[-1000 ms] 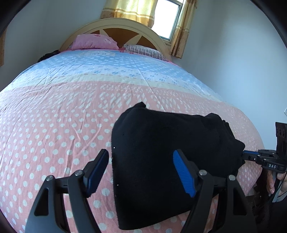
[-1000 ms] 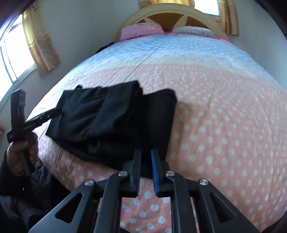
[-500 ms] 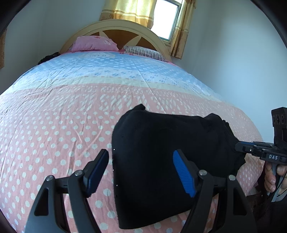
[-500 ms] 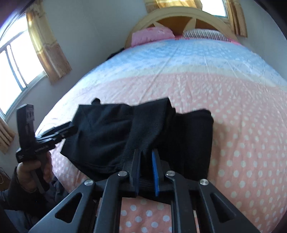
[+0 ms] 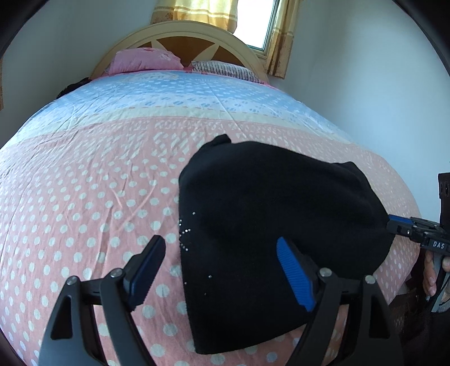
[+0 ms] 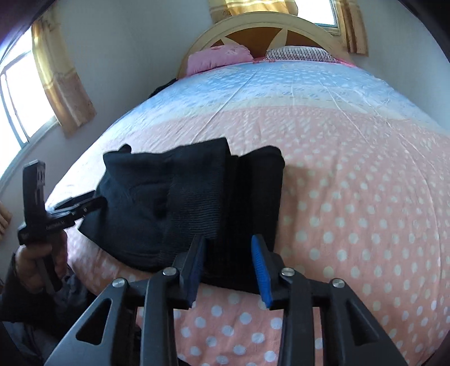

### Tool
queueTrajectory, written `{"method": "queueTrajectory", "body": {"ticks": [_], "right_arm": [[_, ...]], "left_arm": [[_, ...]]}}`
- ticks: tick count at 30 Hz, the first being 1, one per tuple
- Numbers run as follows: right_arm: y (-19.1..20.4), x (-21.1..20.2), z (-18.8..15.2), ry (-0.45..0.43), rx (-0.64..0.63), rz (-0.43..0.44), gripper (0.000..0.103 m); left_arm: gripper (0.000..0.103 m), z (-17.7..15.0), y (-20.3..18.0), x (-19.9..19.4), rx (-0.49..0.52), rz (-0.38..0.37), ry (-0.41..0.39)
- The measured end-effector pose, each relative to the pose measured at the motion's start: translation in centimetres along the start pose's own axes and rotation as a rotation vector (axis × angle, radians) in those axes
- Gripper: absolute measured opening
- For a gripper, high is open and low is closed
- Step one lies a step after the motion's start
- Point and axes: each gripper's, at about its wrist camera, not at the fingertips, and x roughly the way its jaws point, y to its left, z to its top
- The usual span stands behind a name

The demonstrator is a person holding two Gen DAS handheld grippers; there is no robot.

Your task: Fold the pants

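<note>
Right hand-held gripper (image 6: pixel 227 267) has opened, releasing folded pants (image 6: pixel 197 202).

You're facing a bed (image 5: pixel 84 197) in a pink-and-blue dotted cover — pink pillow (image 5: pixel 143 60), striped pillow (image 5: pixel 225 70), yellow curtains (image 5: pixel 194 11) behind the headboard (image 5: pixel 180 36).

Black pants (image 5: pixel 270 214): folded, lying on polka-dot bedspread (image 5: pixel 84 191). Left gripper (image 5: pixel 222 270): jaws spread wide above them. Right gripper (image 5: pixel 393 222): at pants' right edge. Pink pillow (image 5: pixel 143 60) by headboard (image 5: pixel 182 36).
</note>
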Motion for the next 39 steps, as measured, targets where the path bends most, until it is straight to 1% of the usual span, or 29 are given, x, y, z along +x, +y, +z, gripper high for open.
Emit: {"method": "queueTrajectory", "body": {"ticks": [1,2,3,5,6,10,11,13,14,15,16,17,21,23,25,27,30,32,35,37,38,39], "right_arm": [[-0.2,-0.5,0.4,-0.026,0.011,0.004,0.038],[-0.3,-0.7,0.6,-0.040,0.023,0.004,0.043],[-0.5,-0.6,1.0,-0.040,0.038,0.023,0.046],[-0.8,0.3,1.8,-0.036,0.080,0.092,0.046],[-1.1,0.8,2.3,-0.030,0.100,0.112,0.046],[-2.2,4.4,3.8,0.052,0.187,0.140,0.046],[-2.3,5.1,4.1,0.068,0.198,0.143,0.046],[-1.6,6.2,4.1,0.083,0.187,0.177,0.046],[-1.3,6.3,4.2,0.083,0.180,0.188,0.043],[-1.3,6.4,4.2,0.086,0.183,0.208,0.029],[-1.3,6.3,4.3,0.085,0.194,0.237,0.023],[-1.3,6.0,4.2,0.069,0.198,0.254,0.019],[-0.2,2.8,3.8,-0.029,0.147,0.244,0.017],[0.2,0.9,3.8,-0.083,0.120,0.214,0.017],[0.2,-0.7,3.5,-0.115,0.123,0.175,0.017],[-0.5,-1.3,3.2,-0.111,0.158,0.131,0.017],[-2.8,-0.5,2.4,-0.081,0.218,0.083,0.017],[-4.4,1.2,1.5,-0.027,0.257,0.096,0.018],[-5.3,2.1,1.0,-0.016,0.273,0.104,0.020],[-5.4,1.7,1.1,-0.025,0.279,0.113,0.026],[-5.4,1.2,1.2,-0.039,0.277,0.108,0.032],[-5.5,0.8,1.4,-0.056,0.274,0.092,0.036]], "left_arm": [[0.084,0.1,0.1,-0.2,-0.001,0.003,-0.010],[0.084,0.2,0.3,-0.3,-0.004,0.006,-0.020],[0.084,0.3,0.5,-0.5,-0.011,0.008,-0.028],[0.084,0.6,1.2,-0.6,-0.033,0.010,-0.043],[0.084,0.7,1.6,-0.5,-0.043,0.009,-0.042],[0.084,0.9,2.6,0.4,-0.065,0.007,-0.027],[0.084,0.9,2.7,0.7,-0.069,0.000,-0.019],[0.084,0.8,2.8,1.2,-0.073,-0.008,-0.003],[0.084,0.8,2.9,1.3,-0.074,-0.011,-0.001],[0.084,0.8,2.9,1.4,-0.074,-0.014,-0.001],[0.084,0.8,2.9,1.4,-0.075,-0.017,0.001],[0.084,0.8,3.0,1.4,-0.078,-0.021,0.002],[0.084,0.9,2.9,1.2,-0.080,-0.025,-0.005],[0.084,1.0,2.6,0.9,-0.071,-0.021,-0.014],[0.084,1.2,2.4,0.7,-0.064,-0.025,-0.025],[0.084,1.4,1.9,0.8,-0.047,-0.025,-0.026],[0.086,1.6,1.2,1.5,-0.015,-0.008,-0.024],[0.086,1.6,0.7,2.2,0.005,0.011,-0.009],[0.087,1.6,0.6,2.4,0.017,0.025,0.002],[0.086,1.9,0.7,2.0,0.010,0.034,-0.011],[0.086,2.2,0.8,1.6,0.006,0.041,-0.032],[0.086,2.6,0.8,1.3,0.003,0.046,-0.053]]}}
